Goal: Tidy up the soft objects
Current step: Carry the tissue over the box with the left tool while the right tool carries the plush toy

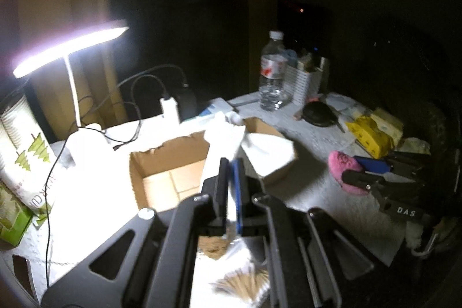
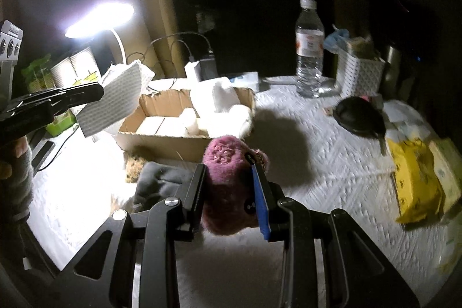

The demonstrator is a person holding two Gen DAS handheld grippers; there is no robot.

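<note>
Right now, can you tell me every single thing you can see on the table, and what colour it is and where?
Cardboard box: one, brown, open, middle of the table, white soft things inside.
White cloth: one, white, held up left of the box.
Plush toy: one, pink, held in front of the box.
Desk lamp: one, white, lit, far left.
Water bottle: one, clear, white cap, back of the table.
Patterned holder: one, white, right of the bottle.
Yellow packet: one, right edge.
Dark round object: one, black, behind the packet; can't tell what it is.
Left gripper: black, shut on the white cloth.
Right gripper: black and blue, shut on the plush toy.
</note>
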